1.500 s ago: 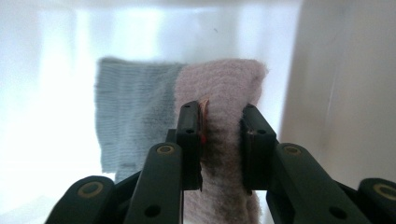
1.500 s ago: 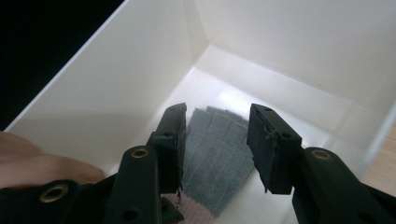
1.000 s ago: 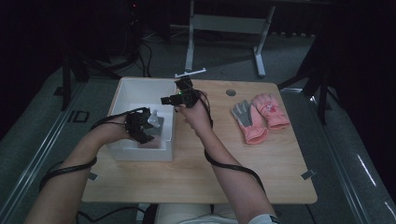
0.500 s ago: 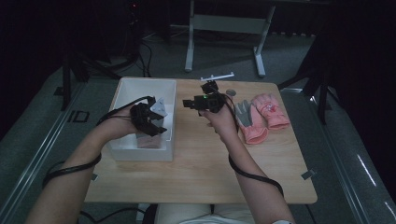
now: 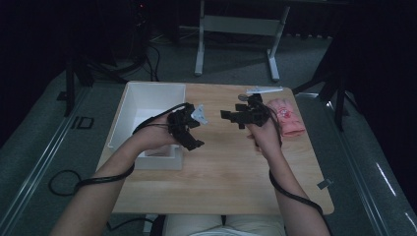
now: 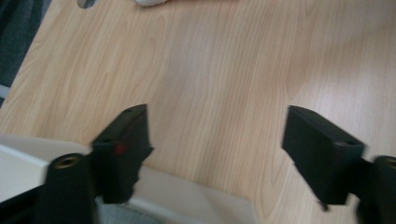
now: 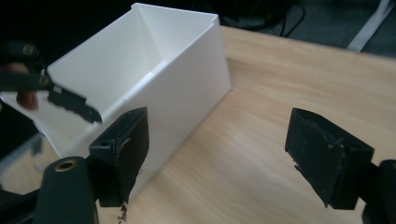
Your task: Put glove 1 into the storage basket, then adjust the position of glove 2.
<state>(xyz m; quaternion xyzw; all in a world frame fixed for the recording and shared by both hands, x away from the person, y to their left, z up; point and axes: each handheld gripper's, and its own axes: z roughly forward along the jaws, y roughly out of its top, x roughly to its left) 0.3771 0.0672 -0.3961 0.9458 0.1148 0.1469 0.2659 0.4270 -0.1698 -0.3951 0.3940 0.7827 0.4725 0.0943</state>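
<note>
Finds the left gripper [image 5: 195, 127] above the right wall of the box [image 5: 123, 118], which sits at the far left corner of the table [image 5: 221, 187]. Records its jaws wide apart, having just been opening, with nothing between them; sees bare wood and the box rim beyond them in the left gripper view [image 6: 222, 140].

Finds the right gripper [image 5: 231, 119] over the middle of the table, aimed at the box. Records its jaws likewise spread, having just been opening, and empty [image 7: 224, 144].

Locates the pink glove [image 5: 290, 120] flat near the far right edge, just beside the right hand [image 5: 265, 135] and behind the line of its jaws. Notes something pale lying in the box by its near wall; cannot tell what.

Judges these risks:
- Grippers facing each other at close range; could clash if both swing inward.
- Right gripper pointing away from the glove; must turn round, and the trailing cable could drag the glove towards the right edge.
- Soft cloth; could be pinched by one layer only, droop, and snag on the box wall.
- Light box; could slide if bumped.

Notes also a white strip [image 5: 264, 90] at the far edge, near the glove but apart from it.
</note>
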